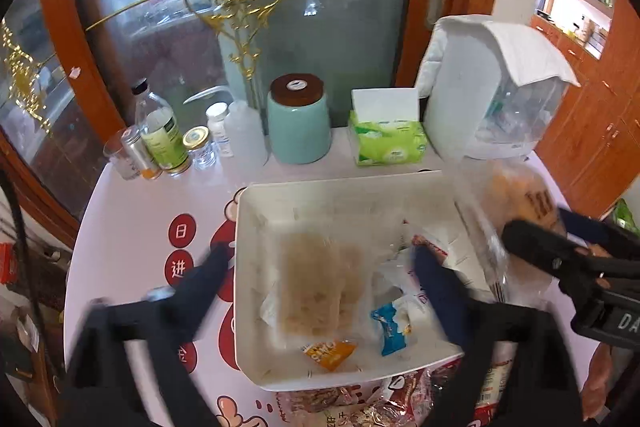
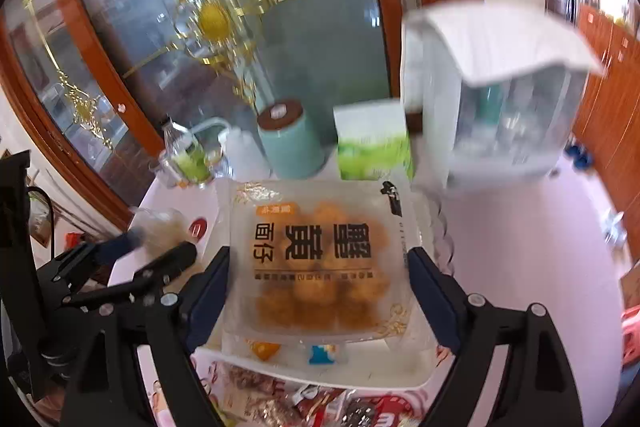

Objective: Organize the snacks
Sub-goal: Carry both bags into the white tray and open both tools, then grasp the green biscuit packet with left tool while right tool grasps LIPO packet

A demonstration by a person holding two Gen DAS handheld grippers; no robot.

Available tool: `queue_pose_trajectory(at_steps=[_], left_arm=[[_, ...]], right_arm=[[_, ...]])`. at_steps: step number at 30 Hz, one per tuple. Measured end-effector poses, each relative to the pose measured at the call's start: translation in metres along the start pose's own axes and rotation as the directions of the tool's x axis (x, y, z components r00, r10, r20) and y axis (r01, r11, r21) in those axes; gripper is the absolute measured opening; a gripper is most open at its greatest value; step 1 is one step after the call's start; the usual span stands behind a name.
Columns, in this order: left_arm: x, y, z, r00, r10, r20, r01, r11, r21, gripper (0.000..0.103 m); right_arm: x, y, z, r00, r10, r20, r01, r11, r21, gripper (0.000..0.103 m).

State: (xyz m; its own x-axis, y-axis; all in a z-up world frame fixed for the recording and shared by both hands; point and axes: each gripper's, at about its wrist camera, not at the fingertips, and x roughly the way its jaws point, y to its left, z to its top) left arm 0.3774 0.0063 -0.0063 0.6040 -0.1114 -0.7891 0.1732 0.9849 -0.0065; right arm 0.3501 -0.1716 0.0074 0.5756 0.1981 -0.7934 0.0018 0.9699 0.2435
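1. The step in hand looks like dropping snacks into the white bin (image 1: 256, 307), which fills the middle of the left wrist view.
2. The left gripper (image 1: 320, 263) stands wide open over the bin with nothing pressed between its pads; a pale cracker pack (image 1: 316, 287) lies below it.
3. The right gripper (image 2: 320, 267) is also open. The clear bag of fried balls (image 2: 320, 255) sits in the centre between its fingers, over the bin, apparently released.
4. Next, I think, both grippers must go to the loose snack packs (image 2: 320, 403) at the bottom edge.
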Motion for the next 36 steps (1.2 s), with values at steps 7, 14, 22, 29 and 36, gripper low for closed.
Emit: queue_pose_trajectory(at_steps=[7, 14, 22, 29, 36], left_arm=[[0.012, 0.010, -0.015, 0.999, -0.008, -0.047, 0.006, 1.000, -0.029, 0.098], [0.001, 0.013, -0.025, 0.999, -0.007, -0.032, 0.006, 0.999, -0.036, 0.098], [-0.032, 0.013, -0.038, 0.999, -0.002, 0.032, 0.003, 0.999, -0.036, 0.098], [-0.079, 0.001, -0.060, 0.991, -0.002, 0.130, -0.003, 0.999, 0.045, 0.098], [-0.123, -0.014, -0.085, 0.985, -0.013, 0.172, -0.010, 0.991, 0.131, 0.098]], right_arm=[[0.018, -0.014, -0.014, 0.998, 0.030, -0.047, -0.027, 0.998, 0.058, 0.088], [0.003, -0.007, -0.016, 1.000, 0.018, -0.007, -0.018, 0.999, 0.041, 0.094], [-0.015, 0.001, -0.032, 1.000, 0.000, -0.025, 0.000, 1.000, 0.017, 0.094], [-0.054, 0.013, -0.055, 0.997, -0.028, 0.067, 0.030, 0.999, -0.030, 0.094], [-0.098, 0.022, -0.078, 0.987, -0.012, 0.158, 0.027, 0.995, -0.094, 0.094]])
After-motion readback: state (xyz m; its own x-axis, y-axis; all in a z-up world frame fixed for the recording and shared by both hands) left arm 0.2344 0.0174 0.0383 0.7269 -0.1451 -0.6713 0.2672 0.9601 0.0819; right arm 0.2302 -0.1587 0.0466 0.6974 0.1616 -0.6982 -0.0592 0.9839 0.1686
